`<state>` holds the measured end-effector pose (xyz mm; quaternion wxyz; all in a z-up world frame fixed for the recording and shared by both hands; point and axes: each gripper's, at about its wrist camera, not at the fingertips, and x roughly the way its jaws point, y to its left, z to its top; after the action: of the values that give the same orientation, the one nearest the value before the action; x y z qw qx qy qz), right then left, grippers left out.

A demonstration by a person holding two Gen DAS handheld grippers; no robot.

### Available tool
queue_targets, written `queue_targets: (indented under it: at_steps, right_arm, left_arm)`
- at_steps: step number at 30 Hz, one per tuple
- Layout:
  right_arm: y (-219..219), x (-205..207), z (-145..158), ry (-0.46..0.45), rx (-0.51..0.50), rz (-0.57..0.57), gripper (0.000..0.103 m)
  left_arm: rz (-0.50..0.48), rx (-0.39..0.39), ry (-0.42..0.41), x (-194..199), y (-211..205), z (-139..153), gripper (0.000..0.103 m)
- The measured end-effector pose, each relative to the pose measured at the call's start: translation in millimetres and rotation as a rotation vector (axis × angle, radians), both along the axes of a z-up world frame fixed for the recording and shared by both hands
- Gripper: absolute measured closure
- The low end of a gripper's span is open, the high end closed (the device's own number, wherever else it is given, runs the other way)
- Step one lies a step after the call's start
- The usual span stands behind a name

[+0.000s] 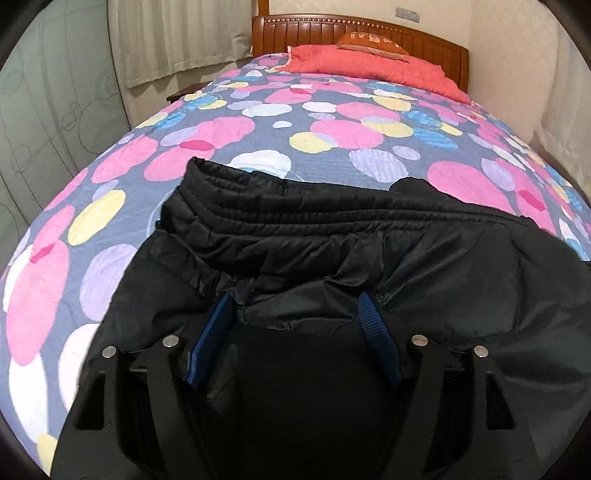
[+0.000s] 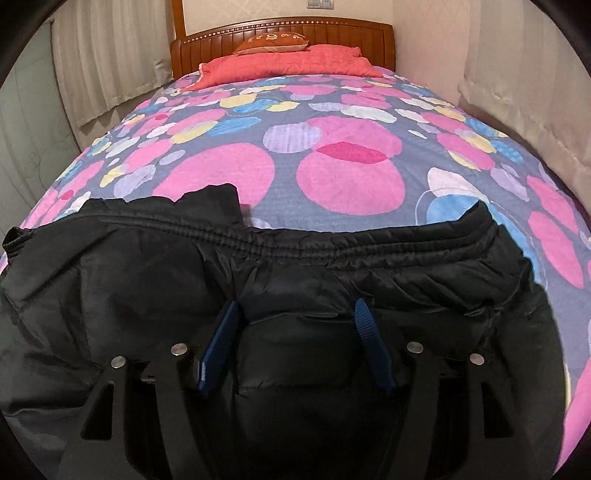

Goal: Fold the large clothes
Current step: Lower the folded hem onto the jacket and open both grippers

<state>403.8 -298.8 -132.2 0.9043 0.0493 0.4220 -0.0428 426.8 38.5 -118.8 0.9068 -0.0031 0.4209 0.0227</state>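
My left gripper (image 1: pixel 295 299): blue fingers (image 1: pixel 212 332) spread wide, black fabric bunched between them, tips under fold; grip cannot be confirmed. My right gripper (image 2: pixel 295 306): same, wide apart, fabric bulging between. Black padded pants (image 1: pixel 332 236) lie across near end of bed, elastic waistband (image 2: pixel 332 240) facing headboard (image 2: pixel 280 33). Spotted quilt (image 2: pixel 280 162) beneath. Red pillow (image 1: pixel 369 66) far off.

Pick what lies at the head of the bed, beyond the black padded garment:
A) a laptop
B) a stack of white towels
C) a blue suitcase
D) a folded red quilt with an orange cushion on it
D: the folded red quilt lies against the wooden headboard, with the orange cushion resting on it.
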Motion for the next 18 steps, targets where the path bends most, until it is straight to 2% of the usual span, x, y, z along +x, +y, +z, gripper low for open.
queue_targets:
  at_steps: [2, 4, 5, 7, 10, 15, 18]
  right_arm:
    - [1.3, -8.7, 15.8, -0.031, 0.029, -0.011, 0.039]
    - [7.9, -17.7, 36.5, -0.093, 0.058, -0.011, 0.039]
    - [17.6, -19.4, 46.7, -0.118, 0.07, 0.006, 0.039]
    - [41.2, -13.4, 53.1, -0.112, 0.086, 0.063, 0.039]
    - [72.9, 1.0, 42.2, -0.071, 0.033, 0.116, 0.047]
    - [86.9, 14.9, 9.2, -0.001, -0.003, 0.112, 0.048]
    - [88.7, 16.8, -4.8, 0.002, -0.028, 0.111, 0.048]
  left_arm:
    - [0.01, -0.058, -0.024, -12.4, 4.1, 17.8, 0.035]
    - [0.004, -0.123, -0.089, -24.9, 2.8, 41.0, 0.035]
    - [-0.011, -0.137, -0.105, -26.4, -3.3, 47.6, 0.035]
    - [-0.08, -0.151, -0.1, -24.7, -26.3, 53.9, 0.035]
    - [-0.136, -0.105, -0.06, -15.5, -59.9, 41.4, 0.035]
    - [-0.121, -0.02, 0.027, 1.8, -84.2, 1.3, 0.035]
    - [-0.116, 0.058, 0.022, 2.0, -94.3, -12.7, 0.035]
